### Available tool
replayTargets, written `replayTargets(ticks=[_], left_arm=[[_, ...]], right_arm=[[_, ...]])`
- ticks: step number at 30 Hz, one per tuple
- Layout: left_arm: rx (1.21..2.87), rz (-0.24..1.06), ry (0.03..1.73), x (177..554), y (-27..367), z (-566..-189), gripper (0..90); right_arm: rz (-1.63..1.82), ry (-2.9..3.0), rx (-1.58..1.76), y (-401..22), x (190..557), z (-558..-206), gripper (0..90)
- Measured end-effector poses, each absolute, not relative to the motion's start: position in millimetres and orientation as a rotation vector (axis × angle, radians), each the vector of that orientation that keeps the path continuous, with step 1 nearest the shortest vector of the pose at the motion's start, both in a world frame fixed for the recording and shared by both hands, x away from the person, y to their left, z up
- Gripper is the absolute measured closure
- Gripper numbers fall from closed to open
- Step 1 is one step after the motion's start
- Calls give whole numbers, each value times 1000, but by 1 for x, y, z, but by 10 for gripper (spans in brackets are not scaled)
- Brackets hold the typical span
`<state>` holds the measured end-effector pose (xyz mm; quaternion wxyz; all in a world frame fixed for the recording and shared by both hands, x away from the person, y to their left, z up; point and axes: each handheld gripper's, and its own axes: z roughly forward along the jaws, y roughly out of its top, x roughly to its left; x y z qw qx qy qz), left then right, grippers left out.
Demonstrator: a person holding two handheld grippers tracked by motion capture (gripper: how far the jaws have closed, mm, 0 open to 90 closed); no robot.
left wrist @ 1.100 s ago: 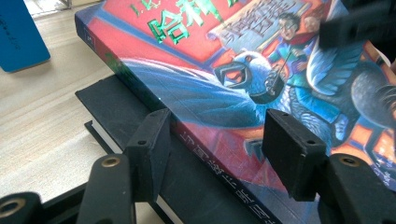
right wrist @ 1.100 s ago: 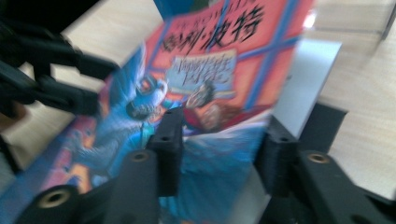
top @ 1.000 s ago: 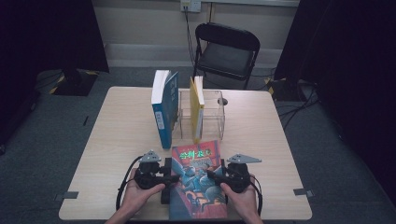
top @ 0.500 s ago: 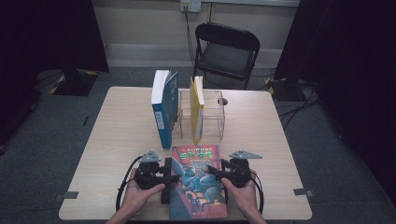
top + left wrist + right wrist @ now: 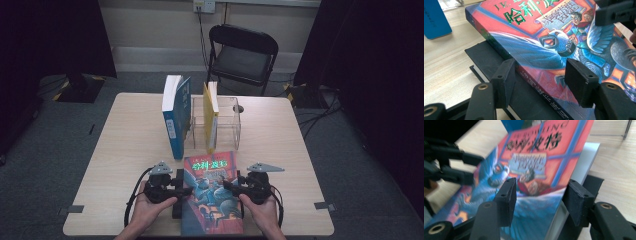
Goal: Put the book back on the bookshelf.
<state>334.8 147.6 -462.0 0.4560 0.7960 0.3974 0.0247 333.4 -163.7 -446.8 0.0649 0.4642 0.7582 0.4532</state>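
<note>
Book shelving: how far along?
Done: blue book and yellow book stand upright at the clear rack. In hand: left claw and right claw straddle opposite edges of the illustrated book, flat on a black book; the right's jaws have just been closing. Left, likely: stand both up.

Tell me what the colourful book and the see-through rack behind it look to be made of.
Colourful book: paper with a glossy printed cover, judging by its sheen and white page edges. See-through rack: probably clear acrylic, since the table shows through its thin walls.
</note>
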Motion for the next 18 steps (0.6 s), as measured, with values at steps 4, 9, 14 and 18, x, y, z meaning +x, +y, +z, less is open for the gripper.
replayTargets(ticks=[4,9,14,18], left_arm=[[1963,61,978,335,148,-462,420],[1961,57,975,335,148,-462,420],[1966,59,973,335,148,-462,420],[1962,56,973,336,148,-462,420]], right_arm=[[1349,2303,1406,-165,332,-449,478],[1364,2276,1385,-167,328,-452,469],[1355,2270,1358,-167,326,-453,461],[1343,2264,1335,-165,324,-453,448]])
